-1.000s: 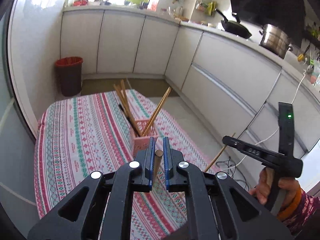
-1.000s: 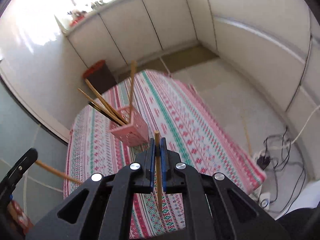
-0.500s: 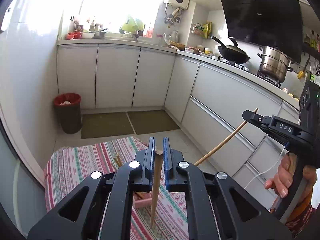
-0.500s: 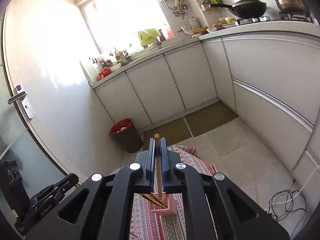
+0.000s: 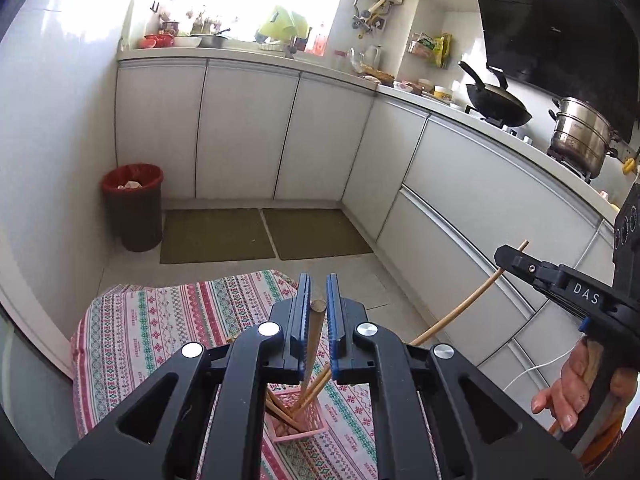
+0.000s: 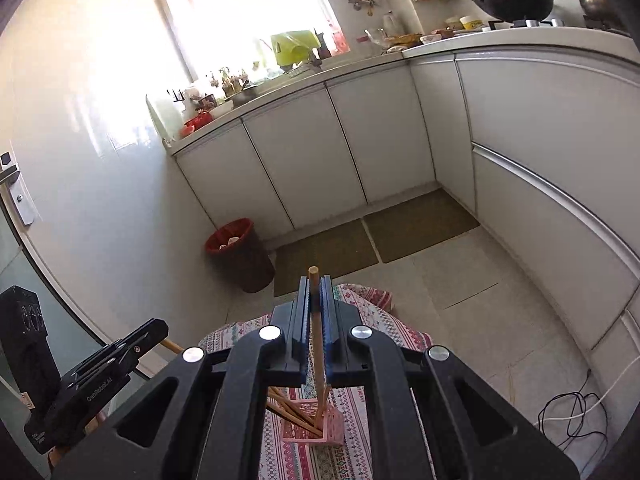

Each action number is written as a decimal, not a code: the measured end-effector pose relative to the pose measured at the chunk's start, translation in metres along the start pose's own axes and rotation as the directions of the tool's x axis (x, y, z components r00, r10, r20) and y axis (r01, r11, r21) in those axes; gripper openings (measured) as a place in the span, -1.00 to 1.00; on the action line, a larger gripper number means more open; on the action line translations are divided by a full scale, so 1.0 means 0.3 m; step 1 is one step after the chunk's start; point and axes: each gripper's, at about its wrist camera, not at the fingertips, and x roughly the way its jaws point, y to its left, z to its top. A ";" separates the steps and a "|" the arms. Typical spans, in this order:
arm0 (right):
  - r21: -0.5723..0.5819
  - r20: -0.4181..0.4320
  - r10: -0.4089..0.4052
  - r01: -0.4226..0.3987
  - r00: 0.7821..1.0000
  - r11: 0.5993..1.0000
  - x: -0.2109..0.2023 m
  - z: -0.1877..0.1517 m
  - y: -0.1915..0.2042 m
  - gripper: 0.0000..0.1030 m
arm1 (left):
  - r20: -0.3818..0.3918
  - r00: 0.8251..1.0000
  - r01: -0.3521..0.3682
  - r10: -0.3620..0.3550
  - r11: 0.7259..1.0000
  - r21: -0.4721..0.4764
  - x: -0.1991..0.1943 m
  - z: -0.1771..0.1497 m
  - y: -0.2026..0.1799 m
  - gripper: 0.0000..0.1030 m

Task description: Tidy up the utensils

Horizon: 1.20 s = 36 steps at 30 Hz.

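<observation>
My left gripper [image 5: 318, 292] is shut on a wooden chopstick [image 5: 314, 332] that hangs down toward a pink basket [image 5: 310, 426] holding several chopsticks, on the patterned tablecloth [image 5: 152, 332]. My right gripper [image 6: 316, 296] is shut on another chopstick [image 6: 316, 344], its lower end over the same pink basket [image 6: 334, 428]. In the left wrist view the right gripper [image 5: 516, 260] shows at the right, a hand [image 5: 568, 392] on its handle and its chopstick [image 5: 460, 312] slanting down. The right wrist view has the left gripper [image 6: 152, 330] at the lower left.
The cloth-covered table [image 6: 384, 320] ends just ahead, tiled floor beyond. A red-lined bin [image 5: 134, 204] stands by the wall beside two floor mats [image 5: 316, 232]. White cabinets [image 5: 480, 184] run along the back and right, with a wok [image 5: 498, 106] and pot [image 5: 582, 136] on top.
Both grippers have risen with their chopsticks and tipped up. The basket and table have dropped from mid-frame to the bottom, beneath the grippers. Both stay shut.
</observation>
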 end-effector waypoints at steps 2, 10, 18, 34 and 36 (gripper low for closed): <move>0.006 -0.011 0.002 -0.001 1.000 1.000 0.025 -0.006 -0.006 -0.90 | -0.008 1.000 -0.004 0.004 1.000 0.000 0.013 -0.009 0.007 -0.86; -0.015 -0.032 0.013 -0.013 0.999 1.000 0.061 -0.033 0.017 -0.90 | 0.032 0.999 -0.011 0.012 1.000 -0.013 -0.010 -0.052 0.032 -0.28; -0.048 -0.067 0.013 -0.017 0.998 0.999 0.090 -0.073 0.070 -0.90 | 0.138 0.990 -0.034 0.040 0.998 -0.047 -0.122 -0.027 0.045 -0.10; -0.124 -0.134 0.002 -0.018 0.991 0.992 0.204 -0.210 0.130 -0.36 | 0.123 0.984 -0.116 0.128 0.988 -0.098 -0.128 -0.125 0.115 0.19; -0.120 -0.115 0.000 -0.013 0.993 0.993 0.169 -0.203 0.132 -0.36 | 0.144 0.973 -0.170 0.181 0.982 -0.084 -0.146 -0.131 0.095 0.27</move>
